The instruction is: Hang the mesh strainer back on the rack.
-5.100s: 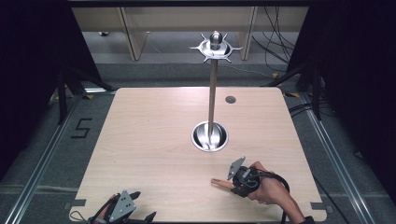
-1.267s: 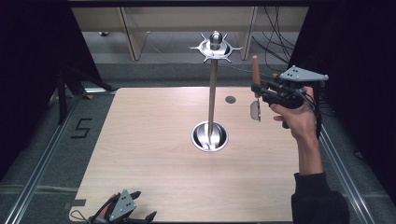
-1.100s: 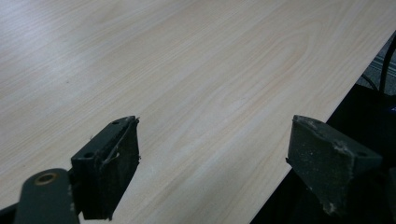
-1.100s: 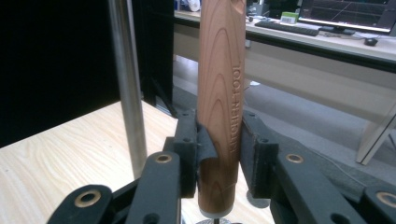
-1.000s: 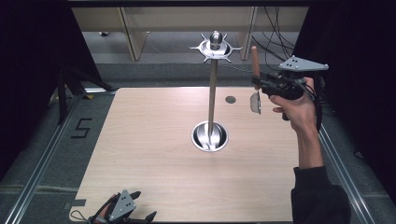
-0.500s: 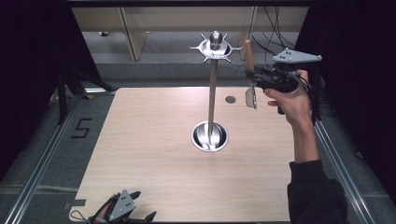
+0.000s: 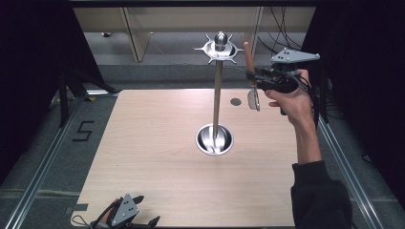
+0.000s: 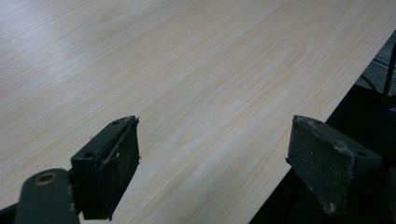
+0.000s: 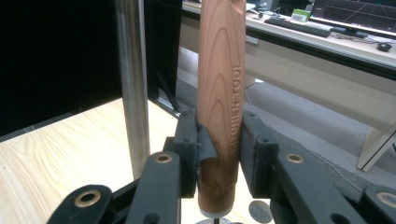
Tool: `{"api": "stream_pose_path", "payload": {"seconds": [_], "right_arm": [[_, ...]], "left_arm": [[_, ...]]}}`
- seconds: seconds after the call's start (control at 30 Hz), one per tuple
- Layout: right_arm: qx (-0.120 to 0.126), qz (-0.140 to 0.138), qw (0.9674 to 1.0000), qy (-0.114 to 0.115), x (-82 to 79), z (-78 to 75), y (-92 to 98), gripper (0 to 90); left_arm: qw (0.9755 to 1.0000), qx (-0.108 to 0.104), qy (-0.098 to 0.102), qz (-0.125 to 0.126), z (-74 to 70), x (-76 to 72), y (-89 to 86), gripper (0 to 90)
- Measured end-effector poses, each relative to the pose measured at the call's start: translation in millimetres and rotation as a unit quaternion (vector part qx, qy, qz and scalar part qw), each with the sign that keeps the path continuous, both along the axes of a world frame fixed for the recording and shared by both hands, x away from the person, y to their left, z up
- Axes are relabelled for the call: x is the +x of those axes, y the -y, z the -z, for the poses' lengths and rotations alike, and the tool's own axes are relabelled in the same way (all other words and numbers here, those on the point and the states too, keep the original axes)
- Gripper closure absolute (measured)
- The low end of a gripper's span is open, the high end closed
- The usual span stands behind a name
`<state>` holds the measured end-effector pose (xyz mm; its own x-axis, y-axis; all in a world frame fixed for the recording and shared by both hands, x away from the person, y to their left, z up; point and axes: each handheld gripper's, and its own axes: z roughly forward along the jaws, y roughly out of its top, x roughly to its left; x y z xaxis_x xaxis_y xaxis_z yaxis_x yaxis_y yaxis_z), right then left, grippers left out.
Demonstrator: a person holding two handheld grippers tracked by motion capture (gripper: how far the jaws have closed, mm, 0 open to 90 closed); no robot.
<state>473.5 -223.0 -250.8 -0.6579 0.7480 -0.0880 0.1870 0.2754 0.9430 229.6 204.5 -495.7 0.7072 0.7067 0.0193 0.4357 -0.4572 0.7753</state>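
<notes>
Jaws of the left gripper (image 7: pixel 125 215) stand apart over bare wood at the near left corner of the table (image 7: pixel 157 157), holding nothing, well away from the work. Past the middle of the table, a metal stand (image 7: pixel 218 102) rises from a round base (image 7: pixel 215 139) to a crown of hooks (image 7: pixel 219 48) at its top. Farther back, near the far right corner, the right gripper (image 7: pixel 252 78) is raised off the table and clamped on the wooden handle (image 9: pixel 219 102) of a kitchen tool (image 7: pixel 250 71). The tool's long axis runs upright: handle end up, metal blade hanging below the jaws. The handle top sits just to the right of the hook crown and about level with it, a narrow gap between them. The right hand (image 7: pixel 291 98) is plainly the nearer one, so hanging the tool likely calls for a short sideways shift toward the stand's top.
</notes>
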Motion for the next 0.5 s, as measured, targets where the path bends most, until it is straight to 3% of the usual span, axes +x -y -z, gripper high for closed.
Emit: {"api": "stream_pose_path", "payload": {"seconds": [0.07, 0.1, 0.17, 0.2, 0.27, 0.3, 0.4, 0.43, 0.47, 0.5], "right_arm": [[0.002, -0.007, 0.9999, -0.008, 0.1, 0.1, -1.3, 71.3], [-0.003, -0.006, 1.0, -0.002, 0.6, -0.1, -1.3, 71.3], [-0.006, -0.011, 0.9999, -0.01, 0.2, 0.0, -2.5, 71.3], [-0.006, -0.012, 0.9999, -0.006, 0.7, 0.6, -3.2, 71.3], [-0.008, -0.012, 0.9999, -0.009, 0.7, 0.8, -3.2, 71.3], [-0.007, -0.013, 0.9998, -0.012, 0.7, 1.1, -3.6, 71.3], [-0.008, -0.008, 0.9999, -0.005, 0.7, 1.8, -4.0, 71.3], [-0.008, -0.014, 0.9998, -0.013, 0.5, 3.0, -4.6, 71.3], [-0.01, -0.013, 0.9998, -0.014, 0.1, 3.5, -4.2, 71.3], [-0.008, -0.019, 0.9997, -0.011, 1.1, 5.1, -4.7, 71.3]], "left_arm": [[0.9997, -0.024, -0.003, -0.006, 0.7, -1.4, 2.4, 16.1], [0.9997, -0.024, -0.003, -0.006, 0.7, -1.4, 2.4, 16.1], [0.9997, -0.023, -0.004, -0.007, 0.5, -1.6, 2.4, 16.1], [1.0, -0.007, -0.001, -0.003, 0.1, -0.5, 0.8, 16.1], [1.0, -0.001, -0.001, -0.001, -0.5, -0.6, -0.1, 16.1], [0.9998, -0.02, -0.003, -0.006, 0.3, -1.7, 2.0, 16.1], [0.9997, -0.023, -0.002, -0.009, 0.4, -1.9, 2.4, 16.1], [0.9999, -0.009, -0.001, -0.005, -0.1, -1.1, 0.8, 16.1], [0.9997, -0.023, -0.002, -0.008, 0.5, -1.9, 2.5, 16.1], [1.0, 0.0, -0.001, -0.001, -0.7, -0.8, -0.2, 16.1]]}}
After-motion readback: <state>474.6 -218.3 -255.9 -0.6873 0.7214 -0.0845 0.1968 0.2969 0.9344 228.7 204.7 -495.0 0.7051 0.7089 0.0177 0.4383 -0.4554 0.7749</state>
